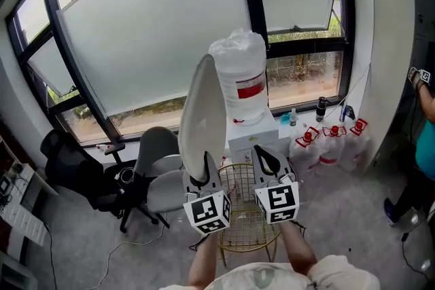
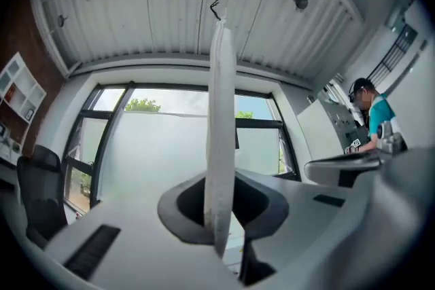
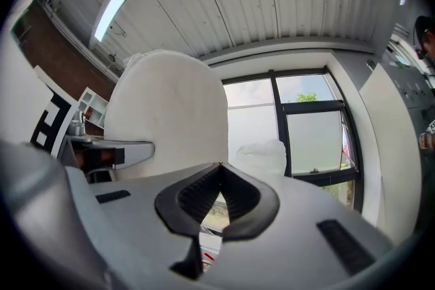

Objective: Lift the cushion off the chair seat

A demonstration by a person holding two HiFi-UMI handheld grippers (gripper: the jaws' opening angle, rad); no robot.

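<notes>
Ahead of me a water dispenser (image 1: 253, 137) carries a big plastic-wrapped bottle (image 1: 238, 68). Clear jugs (image 1: 326, 145) with red caps stand on the floor to its right. At my left, a grey office chair (image 1: 155, 149) and a black office chair (image 1: 64, 161) sit by the window (image 1: 136, 44).

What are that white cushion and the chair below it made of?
The cushion: probably padded fabric, matte off-white, thin with a soft rounded edge. The chair: likely metal wire, gold finish, an open grid you see through.
</notes>
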